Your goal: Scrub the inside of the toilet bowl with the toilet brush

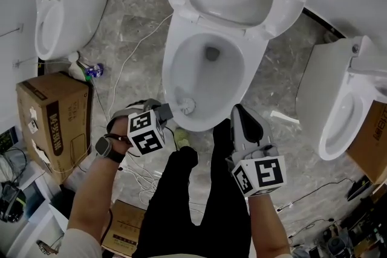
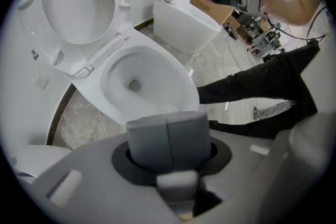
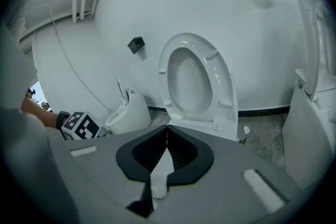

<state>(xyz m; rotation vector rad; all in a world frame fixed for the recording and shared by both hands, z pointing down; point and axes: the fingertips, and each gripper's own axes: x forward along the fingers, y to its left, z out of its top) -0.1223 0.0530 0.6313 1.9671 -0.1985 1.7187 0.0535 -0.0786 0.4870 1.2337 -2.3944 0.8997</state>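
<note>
Toilet brush (image 1: 185, 107) head sits inside the toilet bowl (image 1: 167, 72), just ahead of the left hand-held gripper (image 1: 166, 110); the bowl holds nothing else; the right hand-held gripper (image 1: 237, 110) hangs beside the rim, off the brush. Left gripper view: jaws pressed together on the brush handle; so narrow a pinch could let the brush twist or drop under scrubbing pressure, and quick strokes could splash. Right gripper view: jaws meet, nothing clearly held; the raised seat (image 3: 194, 81) stands ahead.
</note>
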